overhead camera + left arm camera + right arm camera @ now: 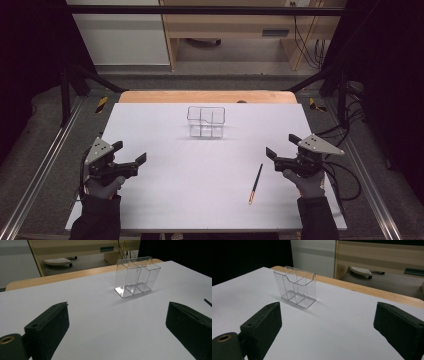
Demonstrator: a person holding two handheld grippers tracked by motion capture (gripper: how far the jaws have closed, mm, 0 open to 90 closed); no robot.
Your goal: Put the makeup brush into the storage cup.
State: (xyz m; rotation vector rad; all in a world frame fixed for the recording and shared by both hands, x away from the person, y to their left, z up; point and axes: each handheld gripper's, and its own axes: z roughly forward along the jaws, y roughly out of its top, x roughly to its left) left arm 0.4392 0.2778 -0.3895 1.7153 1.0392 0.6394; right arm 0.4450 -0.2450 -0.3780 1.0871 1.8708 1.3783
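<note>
Two hand-held grippers over the white table, jaws wide apart, gripping nothing: left hand-held gripper near the left edge, right hand-held gripper opposite. Clear organizer upright mid-table, farther back. Pencil flat just beside the right one.

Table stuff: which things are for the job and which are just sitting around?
For the job:
- pencil, lying on the white table near the right gripper
- clear organizer, standing empty at the back
- left gripper, fingers open like the right one's

Just lying about:
- wooden desk beyond the table
- white foot-shaped base on the floor
</note>
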